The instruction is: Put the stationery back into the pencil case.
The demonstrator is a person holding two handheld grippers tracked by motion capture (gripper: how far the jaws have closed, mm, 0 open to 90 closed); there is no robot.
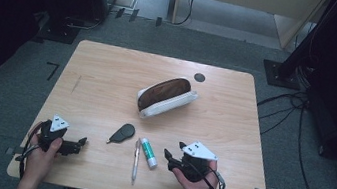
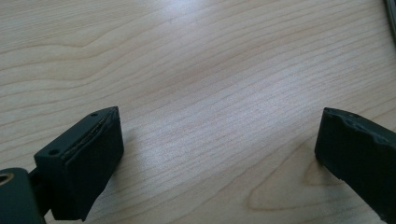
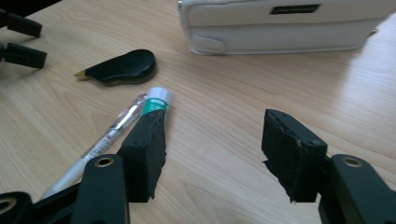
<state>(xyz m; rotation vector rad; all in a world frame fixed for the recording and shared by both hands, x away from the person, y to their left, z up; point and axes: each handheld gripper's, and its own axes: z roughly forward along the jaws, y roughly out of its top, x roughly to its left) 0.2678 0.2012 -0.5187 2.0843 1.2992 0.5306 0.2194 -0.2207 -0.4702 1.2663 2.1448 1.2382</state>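
A white pencil case [image 1: 166, 97] with a brown open top lies at the middle of the wooden table [image 1: 110, 65]. Nearer me lie a black teardrop-shaped tool [image 1: 122, 133], a clear pen [image 1: 135, 163] and a green-and-white glue stick [image 1: 148, 153]. My left gripper [image 1: 79, 143] rests at the front left, jaws wide open over bare wood [image 2: 219, 140]. My right gripper [image 1: 172, 156] sits just right of the glue stick, open with nothing between its jaws [image 3: 212, 140]. In the right gripper view the glue stick [image 3: 156, 100] and pen [image 3: 107, 135] lie beside the left jaw, the black tool [image 3: 121, 66] and case [image 3: 280, 23] beyond.
A small dark round disc [image 1: 200, 77] sits near the table's far edge. Cables [image 1: 285, 112] run over the carpet to the right, and dark stands [image 1: 281, 71] flank the table at the back. The left gripper's fingers [image 3: 18, 39] show at the right gripper view's top left.
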